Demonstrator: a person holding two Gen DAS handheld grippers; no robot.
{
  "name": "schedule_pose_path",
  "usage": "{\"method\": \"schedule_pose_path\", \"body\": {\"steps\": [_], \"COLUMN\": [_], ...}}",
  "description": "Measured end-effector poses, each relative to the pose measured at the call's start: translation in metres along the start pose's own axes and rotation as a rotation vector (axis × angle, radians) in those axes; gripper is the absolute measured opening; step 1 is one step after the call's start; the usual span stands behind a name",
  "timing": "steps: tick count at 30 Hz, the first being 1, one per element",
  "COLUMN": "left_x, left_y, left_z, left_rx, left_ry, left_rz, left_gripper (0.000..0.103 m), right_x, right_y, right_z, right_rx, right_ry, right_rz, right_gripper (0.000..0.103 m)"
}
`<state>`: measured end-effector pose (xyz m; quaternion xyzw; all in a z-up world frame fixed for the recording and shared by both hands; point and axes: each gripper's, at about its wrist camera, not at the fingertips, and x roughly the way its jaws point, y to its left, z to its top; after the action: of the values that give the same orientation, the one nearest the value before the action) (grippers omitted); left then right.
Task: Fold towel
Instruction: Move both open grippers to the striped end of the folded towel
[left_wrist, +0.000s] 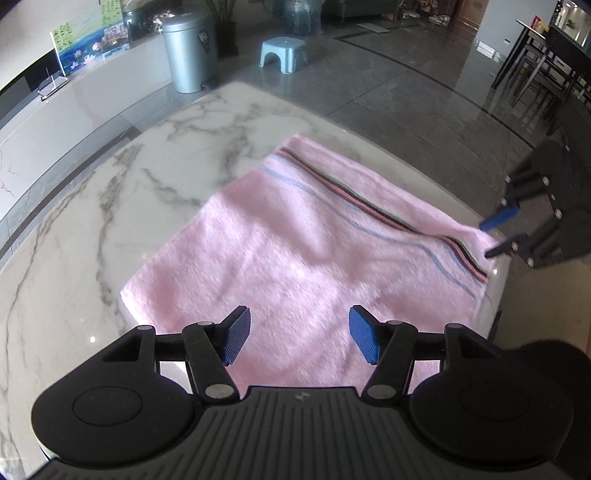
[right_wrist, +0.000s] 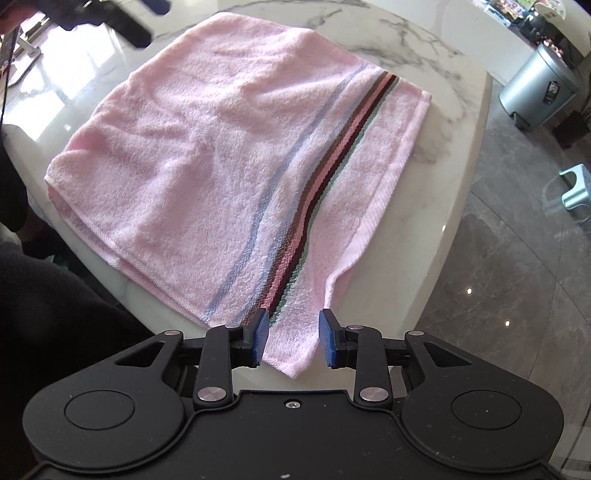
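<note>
Right gripper jaws apart astride pink towel corner; left gripper wide above towel; trash can, stool beyond marble table.

Pink towel with blue, brown and green stripes; grey-veined white marble table; blue-padded black fingers

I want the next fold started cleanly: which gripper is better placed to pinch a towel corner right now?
The right gripper. Its open jaws already straddle the striped corner of the pink towel at the marble table edge. The left gripper is open above plain mid-towel fabric, with no corner between its fingers.
</note>
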<state>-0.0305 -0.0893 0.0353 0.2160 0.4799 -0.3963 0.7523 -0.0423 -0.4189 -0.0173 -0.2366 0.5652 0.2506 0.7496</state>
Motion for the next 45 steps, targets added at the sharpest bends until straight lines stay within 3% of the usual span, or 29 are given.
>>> {"method": "schedule_pose_path", "body": {"steps": [6,8,9,13,20,22,27,30,37,41,45], "left_x": [0.012,0.015,0.016,0.018,0.025,0.023,0.011,0.003,0.006,0.015,0.014], "left_y": [-0.039,-0.048,-0.051,-0.064,-0.069,-0.069,-0.066,-0.071,-0.087,-0.089,-0.086], "left_z": [-0.061,-0.076,-0.082,-0.099,-0.119,-0.123,-0.128,-0.129,-0.138,-0.142,-0.143], "left_rx": [0.002,-0.010,-0.012,0.019,0.028,0.021,0.015,0.044,0.089,0.072,0.039], "left_ry": [0.029,0.032,0.034,0.046,0.077,0.072,0.040,0.028,0.063,0.099,0.103], "left_rz": [0.024,0.010,0.000,0.015,0.077,0.084,0.067,0.030,0.032,0.050,0.052], "left_gripper": [0.047,0.045,0.045,0.045,0.043,0.043,0.044,0.044,0.043,0.021,0.009], "right_x": [0.014,0.018,0.019,0.029,0.025,0.022,0.013,0.011,0.013,0.016,0.012], "right_y": [-0.007,-0.013,-0.016,-0.019,-0.034,-0.031,-0.027,-0.023,-0.018,-0.017,-0.017], "right_z": [0.013,0.016,0.018,0.020,0.010,0.007,-0.002,-0.006,-0.011,-0.017,-0.019], "right_rx": [0.097,0.144,0.168,0.182,0.250,0.229,0.225,0.206,0.196,0.201,0.203], "right_ry": [-0.009,-0.008,-0.007,0.028,0.114,0.122,0.109,0.109,0.103,0.096,0.083], "right_rz": [-0.042,-0.051,-0.056,-0.066,-0.159,-0.191,-0.160,-0.166,-0.149,-0.148,-0.146], "right_gripper": [0.028,0.019,0.009,0.002,0.005,0.012,0.015,0.025,0.026,0.026,0.026]}}
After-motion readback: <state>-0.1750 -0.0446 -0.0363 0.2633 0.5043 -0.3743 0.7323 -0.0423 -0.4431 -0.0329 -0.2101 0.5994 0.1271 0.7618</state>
